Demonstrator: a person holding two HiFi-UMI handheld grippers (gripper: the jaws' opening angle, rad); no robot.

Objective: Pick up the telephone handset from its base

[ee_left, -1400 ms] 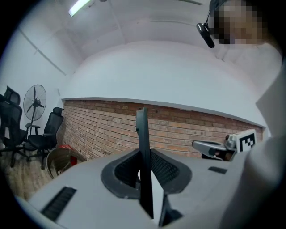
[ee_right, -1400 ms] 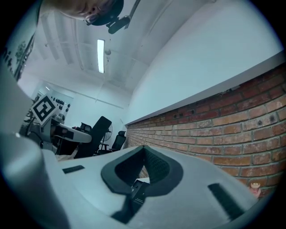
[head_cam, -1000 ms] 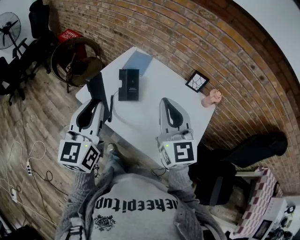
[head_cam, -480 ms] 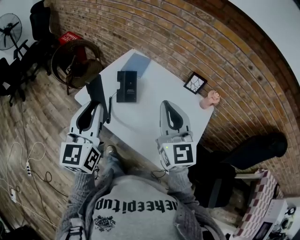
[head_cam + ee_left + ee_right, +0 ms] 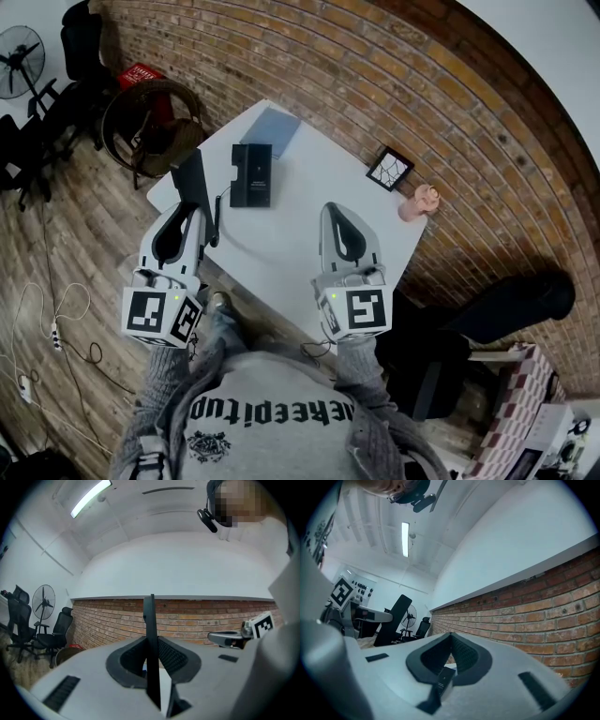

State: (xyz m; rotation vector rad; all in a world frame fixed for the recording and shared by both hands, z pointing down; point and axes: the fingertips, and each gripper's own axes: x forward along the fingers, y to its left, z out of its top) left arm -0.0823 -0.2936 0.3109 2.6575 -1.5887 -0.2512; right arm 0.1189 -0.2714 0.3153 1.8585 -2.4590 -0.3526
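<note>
The black telephone base lies flat on the white table, near its far left side. My left gripper is shut on the black handset, which is held clear of the base over the table's left edge. Seen edge-on in the left gripper view, the handset stands upright between the jaws of the left gripper. A dark cord runs from it toward the base. My right gripper hovers over the table's near middle, its jaws shut with nothing between them, also in its own view.
On the table are a blue-grey pad behind the base, a small framed picture and a pink figurine at the far right. A wicker chair stands left of the table and a brick wall runs behind it. A black chair is at right.
</note>
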